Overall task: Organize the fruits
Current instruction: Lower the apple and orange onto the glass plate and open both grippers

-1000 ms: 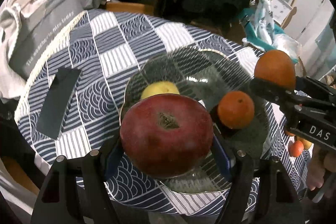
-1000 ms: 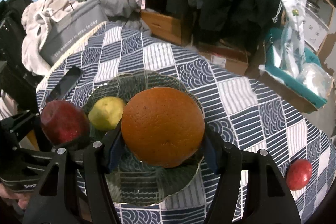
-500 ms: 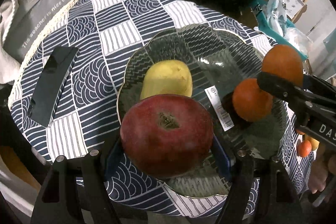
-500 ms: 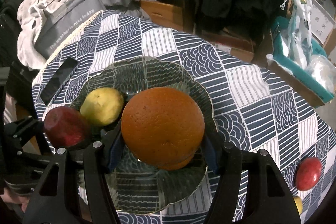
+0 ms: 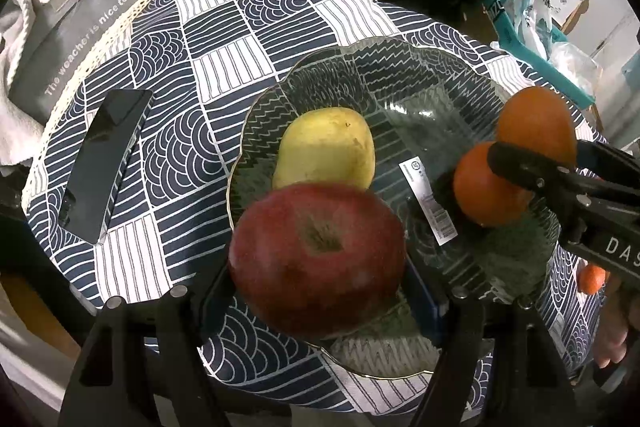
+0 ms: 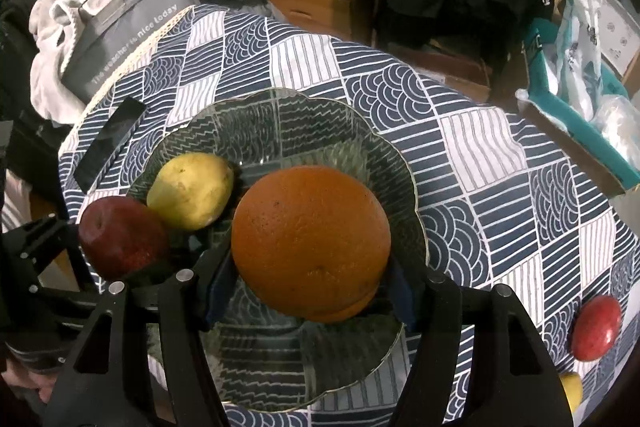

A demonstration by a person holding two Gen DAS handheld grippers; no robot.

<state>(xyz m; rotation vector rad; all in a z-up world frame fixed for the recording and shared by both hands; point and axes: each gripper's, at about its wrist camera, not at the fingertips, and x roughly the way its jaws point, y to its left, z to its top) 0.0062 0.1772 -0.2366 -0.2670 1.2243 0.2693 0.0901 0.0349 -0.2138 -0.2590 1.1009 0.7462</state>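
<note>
Grey bag (image 5: 76, 39), "nice today" lettering

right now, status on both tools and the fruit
Left tool gripping red apple. Right tool easing off large orange over glass bowl. Small orange sits beneath it.

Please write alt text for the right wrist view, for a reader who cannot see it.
The right gripper, its jaws just easing open, has a large orange between them over a glass plate on a navy-and-white patterned tablecloth. A yellow pear lies in the plate; at left, the left gripper holds a red apple.
</note>
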